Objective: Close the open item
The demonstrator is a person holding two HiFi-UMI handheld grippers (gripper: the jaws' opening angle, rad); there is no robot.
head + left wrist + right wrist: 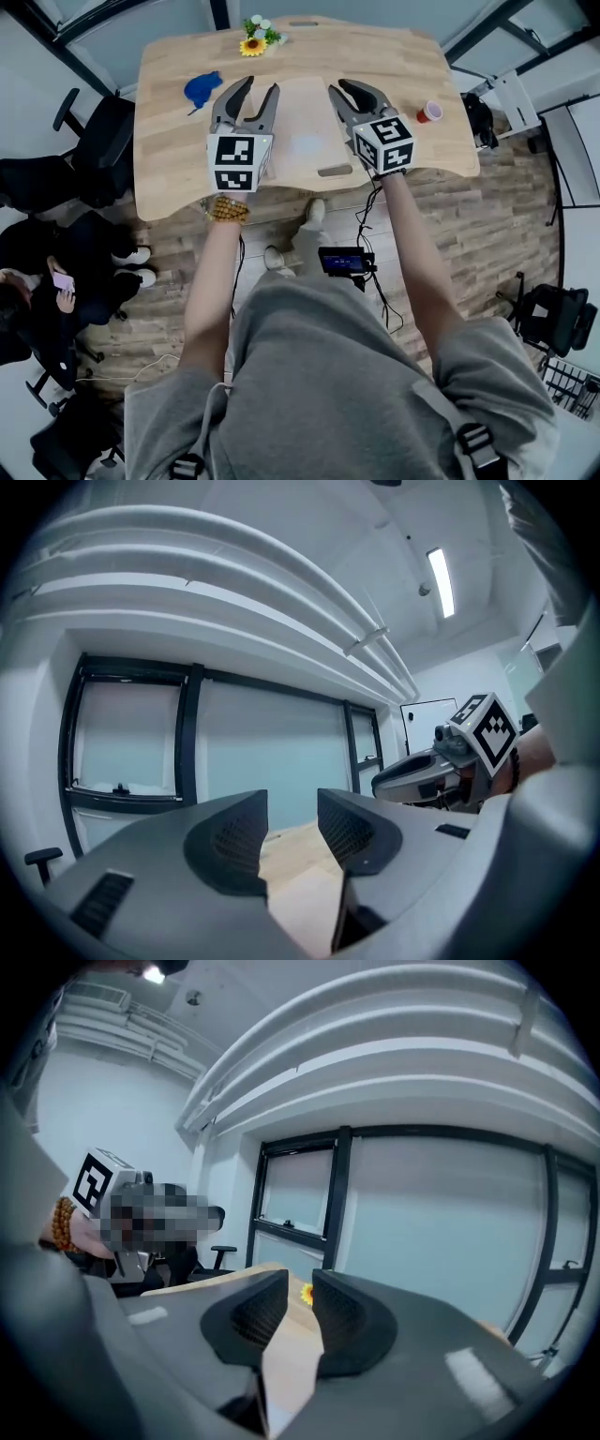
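Observation:
Both grippers hover above the near half of a wooden table (169,178), held level and pointing at the far edge. My left gripper (259,87) has its jaws well apart with nothing between them; in the left gripper view (292,808) only table wood shows in the gap. My right gripper (343,89) has a narrow gap, also with nothing in it (300,1293). A small red-and-white container (429,112) sits at the table's right, right of the right gripper. A blue item (202,89) lies left of the left gripper. A pale board (305,141) lies under both grippers.
A sunflower ornament (255,42) stands at the table's far edge, also seen between the right jaws as the sunflower (307,1294). Office chairs (94,141) and a seated person (37,281) are to the left. A small screen device (345,261) hangs below the table's near edge.

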